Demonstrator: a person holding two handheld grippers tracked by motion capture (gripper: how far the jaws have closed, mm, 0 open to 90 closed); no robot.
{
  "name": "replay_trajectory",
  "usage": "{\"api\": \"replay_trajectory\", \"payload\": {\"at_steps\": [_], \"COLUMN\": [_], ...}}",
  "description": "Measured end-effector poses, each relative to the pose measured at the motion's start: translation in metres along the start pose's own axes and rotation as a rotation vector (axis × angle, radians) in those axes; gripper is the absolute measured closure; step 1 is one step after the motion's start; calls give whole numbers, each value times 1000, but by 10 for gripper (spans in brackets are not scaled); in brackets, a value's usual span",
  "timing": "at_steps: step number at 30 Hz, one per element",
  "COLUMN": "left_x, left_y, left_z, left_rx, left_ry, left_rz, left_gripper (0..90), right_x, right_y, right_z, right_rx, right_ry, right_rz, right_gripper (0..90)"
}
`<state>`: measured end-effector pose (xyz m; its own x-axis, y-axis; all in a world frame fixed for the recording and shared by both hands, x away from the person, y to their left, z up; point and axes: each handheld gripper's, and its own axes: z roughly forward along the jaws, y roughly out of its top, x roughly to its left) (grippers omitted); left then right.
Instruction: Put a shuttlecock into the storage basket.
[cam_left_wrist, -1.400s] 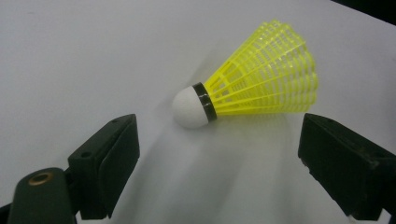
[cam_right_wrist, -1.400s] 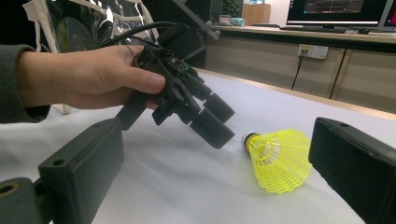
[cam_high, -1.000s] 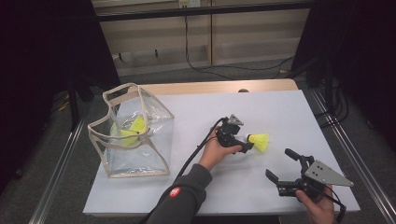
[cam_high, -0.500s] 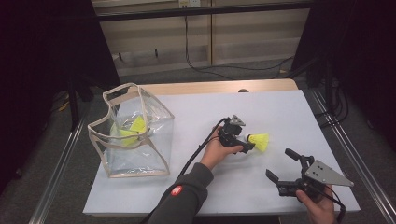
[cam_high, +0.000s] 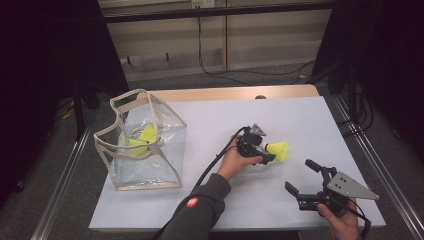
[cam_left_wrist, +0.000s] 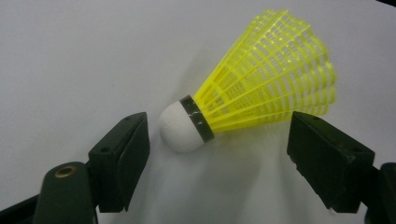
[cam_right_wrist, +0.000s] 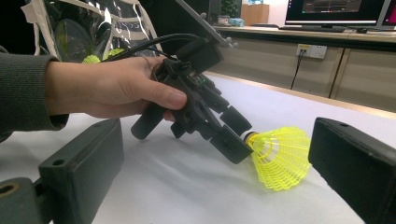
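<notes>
A white worktop (cam_high: 320, 120) fills the middle of the high view, with a dark floor around it. On its left part stands a clear plastic bag (cam_high: 142, 142) with beige trim, open at the top, holding yellow shuttlecocks (cam_high: 141, 139) inside. Right of centre, well apart from the bag, a person's left hand (cam_high: 232, 162) in a dark grey sleeve holds the left gripper (cam_high: 265, 152), which points down at a yellow shuttlecock (cam_high: 277, 150) lying on its side on the worktop. In the left gripper view the shuttlecock's white cork tip (cam_left_wrist: 180, 127) lies between the two black fingers (cam_left_wrist: 123, 161), close to one of them but not touching; the yellow mesh skirt (cam_left_wrist: 271, 81) fans away up and to the right. These fingers stand open and have just been closing in a little on the shuttlecock. Nearer the front right edge, the right hand holds the right gripper (cam_high: 304, 182) just above the worktop, its fingers (cam_right_wrist: 81, 170) spread wide open with nothing gripped, aimed toward the shuttlecock.
</notes>
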<state>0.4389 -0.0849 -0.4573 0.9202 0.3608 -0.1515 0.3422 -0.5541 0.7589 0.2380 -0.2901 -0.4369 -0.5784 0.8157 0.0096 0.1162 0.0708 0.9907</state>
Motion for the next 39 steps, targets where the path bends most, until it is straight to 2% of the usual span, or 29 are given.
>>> {"api": "replay_trajectory", "payload": {"at_steps": [4,7,16,24,29,32,34,37,39], "left_x": [0,-2,-5,-9,-8,-6,-6,-7,-9], "left_y": [0,1,2,2,2,2,2,1,1], "left_z": [1,0,2,1,4,5,6,6,4], "left_rx": [-8,-4,-6,17,7,-10,1,33,50], "left_ry": [-10,-4,-22,-28,-18,-29,-46,-46,-54], "left_rz": [-10,6,-1,17,30,30,13,16,33], "left_gripper": [217,221,224,252,262,287,332,363,375], "right_x": [0,0,0,1,1,0,0,0,0], "right_y": [0,0,0,0,0,0,0,0,0], "right_z": [0,-1,0,-1,-1,0,-1,-1,-1], "right_rx": [0,-1,1,0,2,3,1,-1,-1], "right_ry": [-1,-4,-2,-3,1,-2,-3,-2,-3], "right_rz": [-1,-1,0,-2,-4,-6,1,4,3], "right_gripper": [32,32,32,32,33,33,32,32,33]}}
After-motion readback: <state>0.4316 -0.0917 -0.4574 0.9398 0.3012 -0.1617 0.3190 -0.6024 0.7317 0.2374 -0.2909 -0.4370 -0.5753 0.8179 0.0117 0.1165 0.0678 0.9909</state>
